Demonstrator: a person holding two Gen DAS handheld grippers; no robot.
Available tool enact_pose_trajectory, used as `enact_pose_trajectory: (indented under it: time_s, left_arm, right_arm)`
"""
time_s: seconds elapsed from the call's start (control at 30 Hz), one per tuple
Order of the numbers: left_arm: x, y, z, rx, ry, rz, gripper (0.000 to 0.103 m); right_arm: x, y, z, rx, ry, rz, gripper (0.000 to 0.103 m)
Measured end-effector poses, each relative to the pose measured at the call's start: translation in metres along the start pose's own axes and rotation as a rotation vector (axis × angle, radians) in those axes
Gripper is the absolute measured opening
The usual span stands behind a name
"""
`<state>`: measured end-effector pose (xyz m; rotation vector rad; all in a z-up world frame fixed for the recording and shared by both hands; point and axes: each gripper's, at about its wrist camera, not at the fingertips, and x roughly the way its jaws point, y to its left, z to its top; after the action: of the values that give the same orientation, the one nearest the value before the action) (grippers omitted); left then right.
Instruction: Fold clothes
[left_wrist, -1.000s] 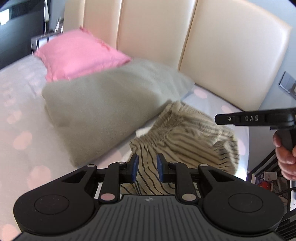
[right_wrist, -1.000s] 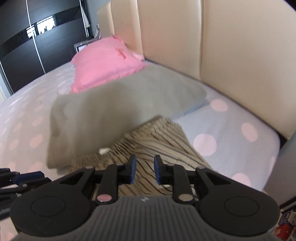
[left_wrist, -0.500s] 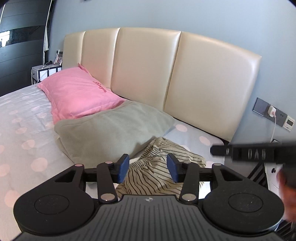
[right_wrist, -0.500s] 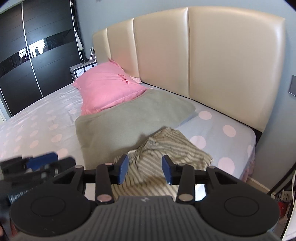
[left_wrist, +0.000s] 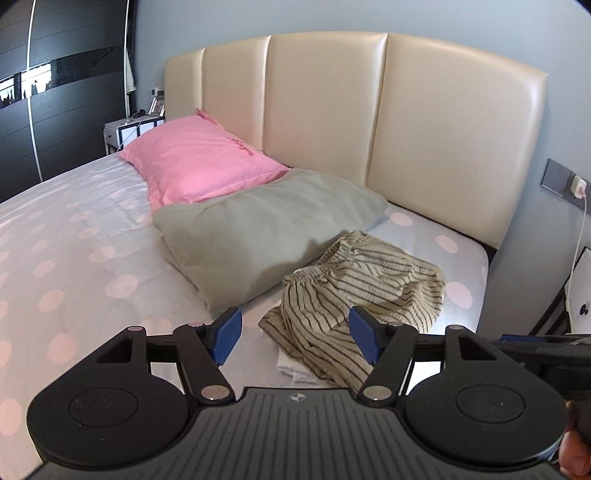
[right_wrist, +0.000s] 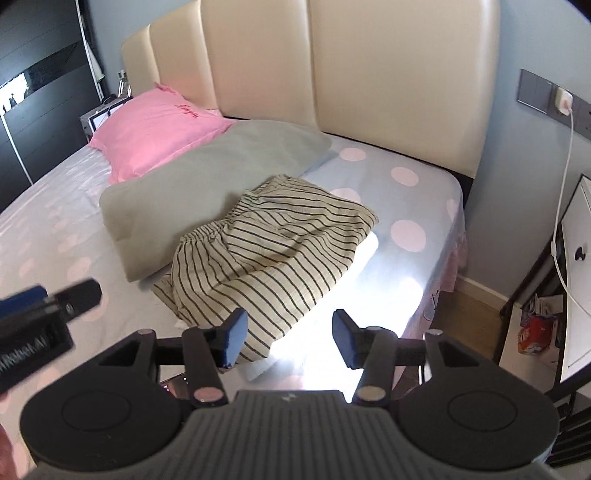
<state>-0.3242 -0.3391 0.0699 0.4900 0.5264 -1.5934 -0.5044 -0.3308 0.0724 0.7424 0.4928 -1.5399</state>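
Left hand-held gripper: my jaws stood wide apart and were opening, with nothing between the blue pads; the striped cloth only showed through the gap, lying on the bed beyond them.
Right hand-held gripper: my jaws were moderately apart and opening, holding nothing; the near hem of the cloth lay past my left pad, not pinched.
Striped garment: a cream piece with dark stripes and a gathered waistband, crumpled on the bed near the headboard end, its waistband edge touching the grey pillow.
Bed: pale sheet with pink dots.
Grey pillow: lay slantwise, one corner overlapping the pink pillow behind it.
Headboard: cream, padded in upright panels.
Only in the left view: white folded cloth peeking from under the garment's near edge; my right hand-held gripper as a dark bar at the right margin.
Only in the right view: the bed's corner and side, wooden floor, a white cabinet, a charger cable hanging from the wall socket, bright glare on the sheet beside the garment, and my left hand-held gripper blurred at the left margin.
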Motion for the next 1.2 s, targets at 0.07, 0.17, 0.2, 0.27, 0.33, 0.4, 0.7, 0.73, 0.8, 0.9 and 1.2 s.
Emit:
enact_pose_trajectory:
  time_s: [0.07,0.17,0.2,0.27,0.33,0.4,0.7,0.73,0.8,0.9,1.2]
  left_arm:
    - [0.002,-0.001,-0.005,-0.005,0.014,-0.006,0.063]
    - [0.005,0.002,-0.012,-0.045,0.050,-0.038,0.063]
    - [0.006,0.003,-0.014,-0.060,0.056,-0.048,0.063]
    - [0.005,0.003,-0.016,-0.065,0.063,-0.049,0.063]
    - [0.005,0.001,-0.016,-0.056,0.071,-0.044,0.063]
    - [0.003,0.000,-0.015,-0.051,0.074,-0.044,0.064]
    - [0.001,0.002,-0.013,-0.070,0.080,-0.045,0.064]
    - [0.001,0.002,-0.014,-0.069,0.080,-0.048,0.064]
    - [0.002,0.001,-0.014,-0.070,0.079,-0.055,0.064]
    - [0.002,-0.001,-0.014,-0.061,0.074,-0.058,0.064]
    - [0.003,-0.008,-0.014,-0.043,0.069,-0.073,0.064]
  right_arm:
    - [-0.004,-0.004,0.000,0.022,-0.009,-0.002,0.057]
    - [-0.007,-0.006,-0.003,0.022,-0.004,-0.016,0.058]
    - [-0.007,-0.006,-0.004,0.021,-0.003,-0.018,0.058]
    - [-0.007,-0.004,-0.006,0.016,0.003,-0.020,0.059]
    - [-0.005,-0.003,-0.007,0.011,0.015,-0.015,0.059]
    - [-0.005,-0.001,-0.008,0.004,0.023,-0.003,0.060]
    - [-0.003,0.006,-0.010,-0.029,0.035,0.020,0.061]
    - [-0.002,0.006,-0.011,-0.028,0.038,0.022,0.061]
    - [-0.001,0.005,-0.011,-0.023,0.044,0.023,0.061]
    - [0.001,0.003,-0.011,-0.014,0.052,0.023,0.061]
    - [0.003,0.000,-0.011,-0.007,0.066,0.026,0.061]
